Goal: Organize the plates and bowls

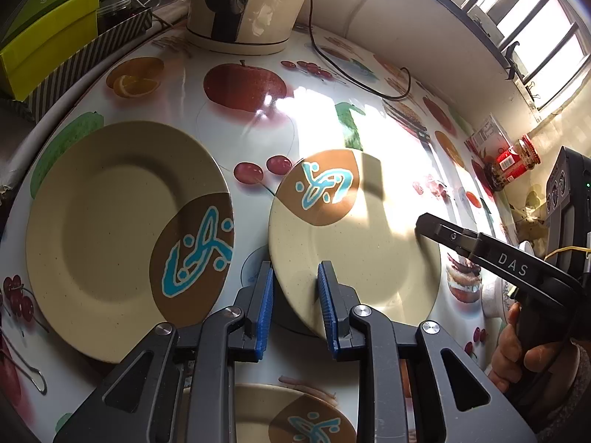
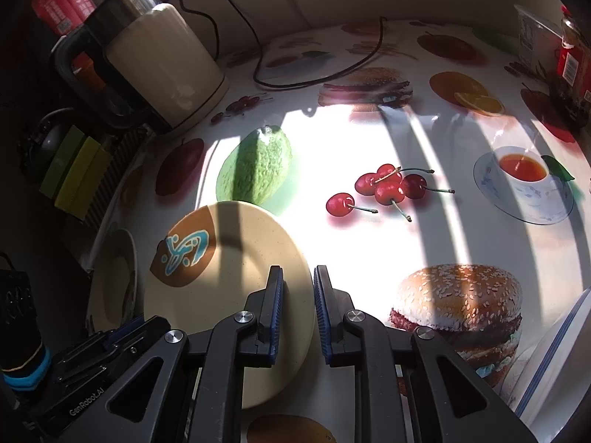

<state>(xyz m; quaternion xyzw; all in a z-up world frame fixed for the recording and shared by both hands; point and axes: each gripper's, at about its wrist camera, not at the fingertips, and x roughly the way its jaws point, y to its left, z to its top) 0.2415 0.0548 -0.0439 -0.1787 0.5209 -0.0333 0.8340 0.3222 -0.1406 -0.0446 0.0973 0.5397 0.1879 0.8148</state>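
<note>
A small beige plate (image 1: 362, 251) with a brown patch and blue mark is tilted up off the fruit-print tablecloth. My left gripper (image 1: 295, 295) is shut on its near-left rim, one blue pad above the rim and one below. In the left wrist view the right gripper (image 1: 428, 225) bites the same plate's right rim. The right wrist view shows that plate (image 2: 229, 265) with my right gripper (image 2: 298, 295) shut on its edge. A larger matching plate (image 1: 110, 236) lies flat to the left. Another matching plate (image 1: 295, 417) lies under my left gripper.
A cream kettle (image 1: 243, 3) with its black cord (image 1: 369, 85) stands at the back. Green boxes (image 1: 48, 37) sit in a striped box at the back left. A red-labelled jar (image 1: 513, 162) is at the right. A white, blue-striped dish (image 2: 554, 369) sits near right.
</note>
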